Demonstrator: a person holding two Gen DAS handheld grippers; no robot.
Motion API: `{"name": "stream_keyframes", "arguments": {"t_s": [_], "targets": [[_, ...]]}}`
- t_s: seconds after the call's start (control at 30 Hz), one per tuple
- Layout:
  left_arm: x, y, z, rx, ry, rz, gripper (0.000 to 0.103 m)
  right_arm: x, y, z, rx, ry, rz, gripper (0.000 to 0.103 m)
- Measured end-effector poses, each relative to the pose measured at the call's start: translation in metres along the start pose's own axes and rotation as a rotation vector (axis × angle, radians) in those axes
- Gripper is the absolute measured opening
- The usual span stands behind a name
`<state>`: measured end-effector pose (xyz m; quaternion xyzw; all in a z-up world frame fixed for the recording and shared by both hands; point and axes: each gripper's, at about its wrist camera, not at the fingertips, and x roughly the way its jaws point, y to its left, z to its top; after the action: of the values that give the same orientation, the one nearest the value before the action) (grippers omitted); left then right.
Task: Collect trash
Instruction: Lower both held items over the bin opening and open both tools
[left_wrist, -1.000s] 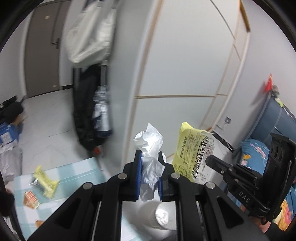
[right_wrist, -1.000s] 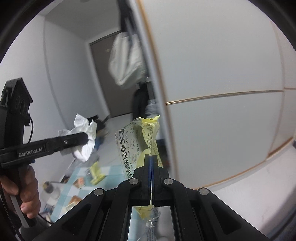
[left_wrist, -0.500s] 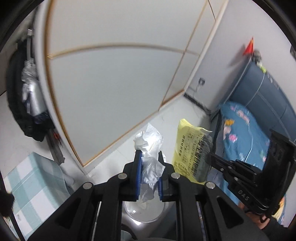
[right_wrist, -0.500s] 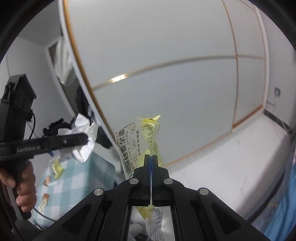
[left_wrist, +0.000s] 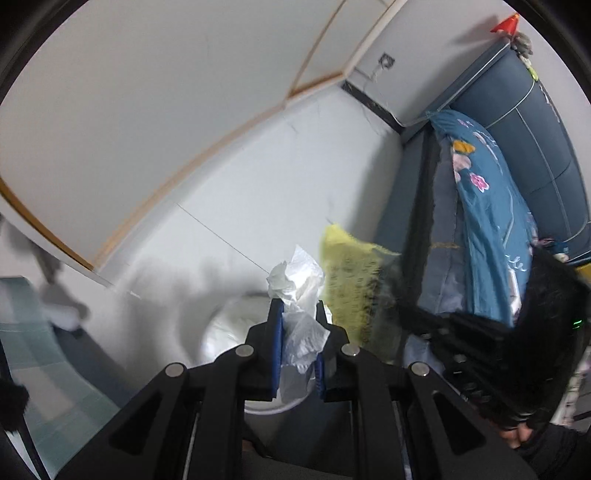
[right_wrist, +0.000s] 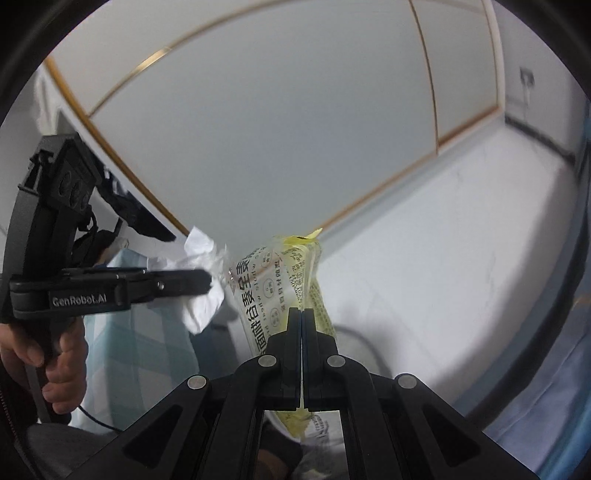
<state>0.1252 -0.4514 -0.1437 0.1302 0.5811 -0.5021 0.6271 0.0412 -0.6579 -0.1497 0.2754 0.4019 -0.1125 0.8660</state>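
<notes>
My left gripper (left_wrist: 297, 314) is shut on a crumpled white tissue (left_wrist: 295, 280), which sticks out above and below the blue pads. My right gripper (right_wrist: 301, 314) is shut on a yellow printed snack wrapper (right_wrist: 275, 280). The wrapper (left_wrist: 354, 280) also shows blurred just right of the tissue in the left wrist view. In the right wrist view the left gripper (right_wrist: 207, 282) comes in from the left with the tissue (right_wrist: 201, 266) beside the wrapper. A white round bin (left_wrist: 229, 332) lies below both, its rim (right_wrist: 360, 341) partly hidden behind the grippers.
White floor (left_wrist: 258, 192) runs to a wardrobe with wood-trimmed doors (right_wrist: 258, 129). A bed with blue floral bedding (left_wrist: 487, 206) and a dark blue headboard (left_wrist: 546, 122) stands at the right. A table with a blue-checked cloth (right_wrist: 140, 347) is at the left. A hand (right_wrist: 55, 354) grips the left handle.
Both grippers have dropped and tilted downward, each still holding its piece. The view swung from the door and hanging bags to the floor, the bed and the white bin below.
</notes>
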Motion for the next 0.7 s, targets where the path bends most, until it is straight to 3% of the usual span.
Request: {"name": "stream_keyframes", "arguments": {"t_s": [0.23, 0.4, 0.7], "targets": [[0.052, 0.005, -0.009, 0.011, 0.148, 0.014, 0.01, 0.047, -0.045, -0.02, 0.163, 0.119, -0.01, 0.0], [0.077, 0.014, -0.022, -0.022, 0.243, -0.017, 0.01, 0.065, -0.054, -0.031, 0.232, 0.171, -0.006, 0.0], [0.102, 0.035, -0.03, -0.141, 0.303, -0.042, 0.011, 0.089, -0.057, -0.033, 0.303, 0.176, 0.027, 0.0]]}}
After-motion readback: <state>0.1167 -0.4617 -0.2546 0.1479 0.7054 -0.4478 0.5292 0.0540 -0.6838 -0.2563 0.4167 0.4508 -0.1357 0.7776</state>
